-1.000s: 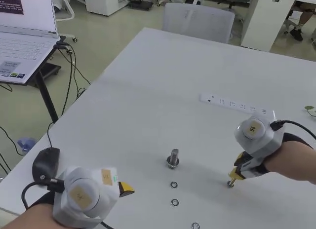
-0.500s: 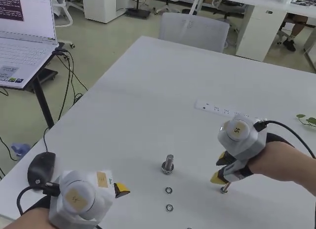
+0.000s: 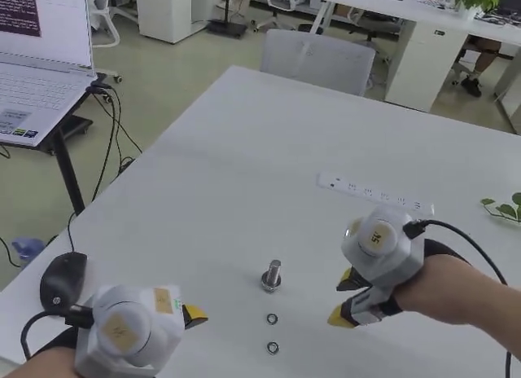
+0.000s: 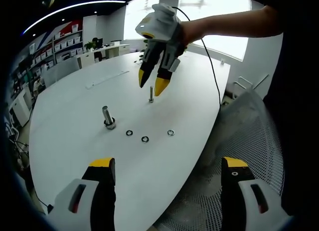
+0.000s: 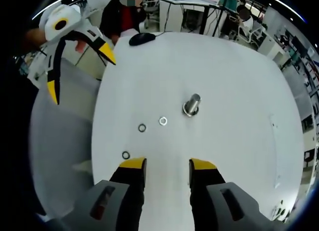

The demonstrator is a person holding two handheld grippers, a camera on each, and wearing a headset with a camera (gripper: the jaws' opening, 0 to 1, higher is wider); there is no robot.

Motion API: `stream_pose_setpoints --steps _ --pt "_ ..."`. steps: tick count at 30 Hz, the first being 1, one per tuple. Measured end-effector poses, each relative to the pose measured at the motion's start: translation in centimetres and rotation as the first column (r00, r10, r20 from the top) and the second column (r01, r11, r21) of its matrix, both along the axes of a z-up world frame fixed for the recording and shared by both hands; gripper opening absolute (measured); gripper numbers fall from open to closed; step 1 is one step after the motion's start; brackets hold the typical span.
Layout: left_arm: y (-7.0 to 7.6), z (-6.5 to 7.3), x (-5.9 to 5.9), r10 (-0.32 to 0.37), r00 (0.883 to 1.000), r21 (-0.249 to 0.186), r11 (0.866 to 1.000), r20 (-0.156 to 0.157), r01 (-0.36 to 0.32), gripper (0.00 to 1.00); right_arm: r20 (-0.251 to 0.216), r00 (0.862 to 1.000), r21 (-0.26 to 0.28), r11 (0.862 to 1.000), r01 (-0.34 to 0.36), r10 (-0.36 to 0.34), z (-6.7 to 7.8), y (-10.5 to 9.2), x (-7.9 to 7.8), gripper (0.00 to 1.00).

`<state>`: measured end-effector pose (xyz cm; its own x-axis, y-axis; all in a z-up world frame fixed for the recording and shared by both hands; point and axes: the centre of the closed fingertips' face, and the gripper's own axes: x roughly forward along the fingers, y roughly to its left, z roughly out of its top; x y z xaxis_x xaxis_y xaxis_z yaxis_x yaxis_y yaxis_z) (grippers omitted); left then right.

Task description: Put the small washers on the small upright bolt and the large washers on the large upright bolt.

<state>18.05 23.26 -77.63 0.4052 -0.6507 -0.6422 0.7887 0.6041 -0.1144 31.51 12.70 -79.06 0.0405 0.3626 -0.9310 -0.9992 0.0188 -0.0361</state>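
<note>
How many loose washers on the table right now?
3, in a loose row on the table: near washer beside the large bolt, middle washer, end washer farthest from it. Washers already on the bolts, if any, too small to tell.

small bolt (image 4: 151,94) hidden behind right tongs (image 3: 342,298) in head view

A round yellow sticker (image 3: 377,238) on top of the right gripper (image 3: 340,301) bore dark characters resembling "54", the second one uncertain. The labels (image 3: 169,299) on the left gripper (image 3: 192,315) and the laptop (image 3: 37,68) screen text stayed too blurred to read.
</note>
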Motion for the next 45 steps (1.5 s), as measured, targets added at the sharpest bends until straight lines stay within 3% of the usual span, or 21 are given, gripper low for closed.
stream_pose_setpoints --steps 19,28,38,45 --pt "0.0 0.0 -0.2 0.012 1.0 -0.005 1.0 0.006 -0.012 0.85 -0.032 0.998 0.025 0.999 -0.047 0.048 -1.9 -0.1 -5.3 0.37" --pt "-0.1 0.2 -0.2 0.013 1.0 -0.007 1.0 0.017 -0.012 0.85 -0.014 0.997 0.016 0.997 -0.07 0.071 -3.7 -0.1 -6.9 0.37" --pt "0.0 0.0 -0.6 0.009 1.0 -0.004 1.0 0.01 -0.009 0.82 0.003 0.995 -0.001 0.995 -0.098 0.098 -6.0 -0.3 -7.5 0.35" --pt "0.1 0.3 -0.4 0.024 0.999 -0.007 1.0 0.026 -0.024 0.82 -0.004 0.994 -0.015 0.993 -0.113 0.113 -7.8 -0.5 -8.0 0.33"
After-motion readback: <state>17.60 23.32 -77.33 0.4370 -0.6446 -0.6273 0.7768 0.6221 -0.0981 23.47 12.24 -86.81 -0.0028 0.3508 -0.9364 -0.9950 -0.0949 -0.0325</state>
